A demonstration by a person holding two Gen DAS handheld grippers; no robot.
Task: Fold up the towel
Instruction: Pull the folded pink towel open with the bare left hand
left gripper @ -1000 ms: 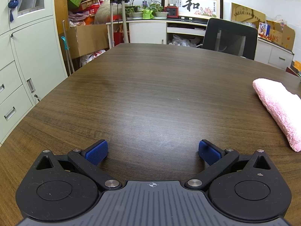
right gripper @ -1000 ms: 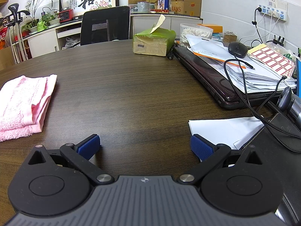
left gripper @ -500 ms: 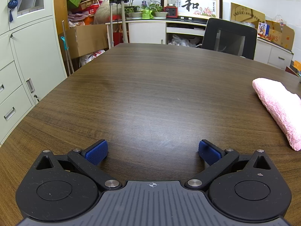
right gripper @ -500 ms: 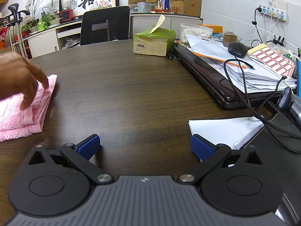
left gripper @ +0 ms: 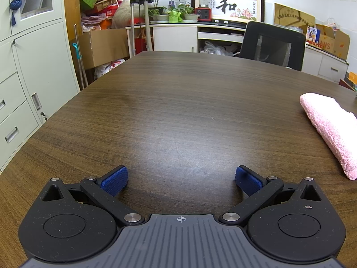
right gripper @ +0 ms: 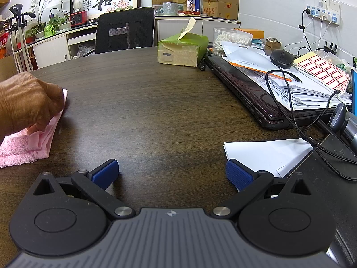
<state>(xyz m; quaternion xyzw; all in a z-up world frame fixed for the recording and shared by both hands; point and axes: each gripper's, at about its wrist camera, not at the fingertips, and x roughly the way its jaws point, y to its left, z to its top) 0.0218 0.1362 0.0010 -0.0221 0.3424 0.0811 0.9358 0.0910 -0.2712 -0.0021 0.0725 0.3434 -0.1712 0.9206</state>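
A folded pink towel (left gripper: 330, 129) lies on the dark wood table (left gripper: 178, 102), at the right edge of the left wrist view and at the left edge of the right wrist view (right gripper: 24, 149). A bare hand (right gripper: 29, 105) grips the towel's near edge and covers much of it. My left gripper (left gripper: 181, 178) is open and empty, low over the table, left of the towel. My right gripper (right gripper: 171, 172) is open and empty, low over the table, right of the towel.
A green tissue box (right gripper: 181, 50), a laptop (right gripper: 256, 98) under papers, a mouse (right gripper: 281, 58), cables and a white sheet (right gripper: 267, 154) crowd the table's right side. A black chair (left gripper: 273, 44) stands at the far edge. Cabinets (left gripper: 26, 76) stand to the left.
A bare hand has come in from the left in the right wrist view and closed on the towel, bunching its edge. Neither gripper has moved.
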